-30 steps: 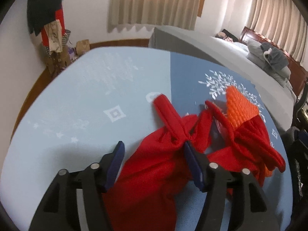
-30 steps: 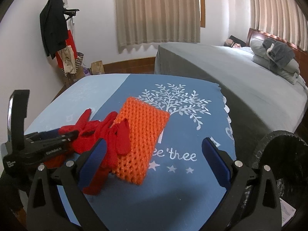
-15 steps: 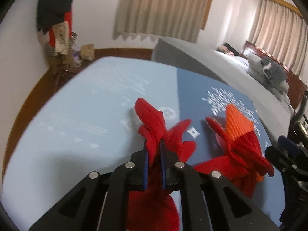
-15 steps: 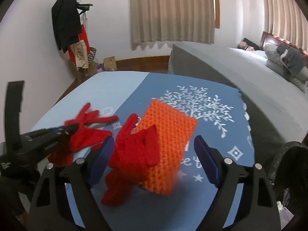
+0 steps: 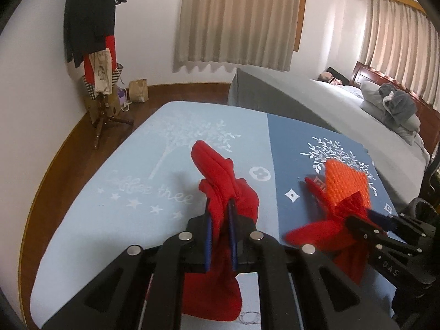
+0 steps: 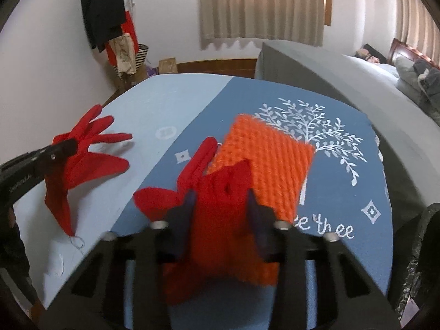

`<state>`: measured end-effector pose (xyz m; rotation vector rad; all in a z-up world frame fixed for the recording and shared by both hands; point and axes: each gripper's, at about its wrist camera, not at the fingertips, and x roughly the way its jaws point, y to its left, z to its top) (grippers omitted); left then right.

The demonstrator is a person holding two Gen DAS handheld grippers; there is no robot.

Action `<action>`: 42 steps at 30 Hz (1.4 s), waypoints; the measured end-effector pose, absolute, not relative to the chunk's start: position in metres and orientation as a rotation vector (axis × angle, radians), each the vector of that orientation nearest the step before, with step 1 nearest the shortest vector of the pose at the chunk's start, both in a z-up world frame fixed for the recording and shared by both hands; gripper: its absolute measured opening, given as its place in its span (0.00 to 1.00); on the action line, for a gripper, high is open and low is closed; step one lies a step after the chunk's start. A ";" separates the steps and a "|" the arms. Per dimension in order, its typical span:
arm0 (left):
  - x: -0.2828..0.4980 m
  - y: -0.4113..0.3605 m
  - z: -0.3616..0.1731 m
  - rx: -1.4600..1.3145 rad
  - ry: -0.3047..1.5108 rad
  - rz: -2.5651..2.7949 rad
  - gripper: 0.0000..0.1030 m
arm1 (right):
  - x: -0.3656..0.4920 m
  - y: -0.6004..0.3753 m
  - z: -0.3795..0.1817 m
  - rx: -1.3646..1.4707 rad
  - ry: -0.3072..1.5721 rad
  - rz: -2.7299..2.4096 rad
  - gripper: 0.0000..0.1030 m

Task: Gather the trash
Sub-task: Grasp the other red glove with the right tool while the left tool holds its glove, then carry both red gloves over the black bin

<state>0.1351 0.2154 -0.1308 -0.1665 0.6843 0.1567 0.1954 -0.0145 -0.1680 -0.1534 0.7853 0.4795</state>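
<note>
Left gripper (image 5: 220,221) pointing forward over table, blue-padded fingers (image 5: 208,236) pinching tight on red glove (image 5: 220,181), nearly meeting. Right gripper (image 6: 221,209) sitting to its right, angling leftward, fingers (image 6: 258,217) clamping second red glove (image 6: 220,192), gap wider.

Left hand-held gripper (image 5: 220,236) in matte black plastic, blue pads (image 5: 207,243) lining its two fingers, four round silver screws across the frame, right hand-held gripper (image 6: 221,214) likewise black, dark blue pads, white lettering at 3 o'clock
</note>
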 end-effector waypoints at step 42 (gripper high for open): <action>0.107 0.109 -0.056 -0.097 0.546 -0.054 0.10 | 0.112 -0.159 -0.047 0.048 0.536 0.380 0.13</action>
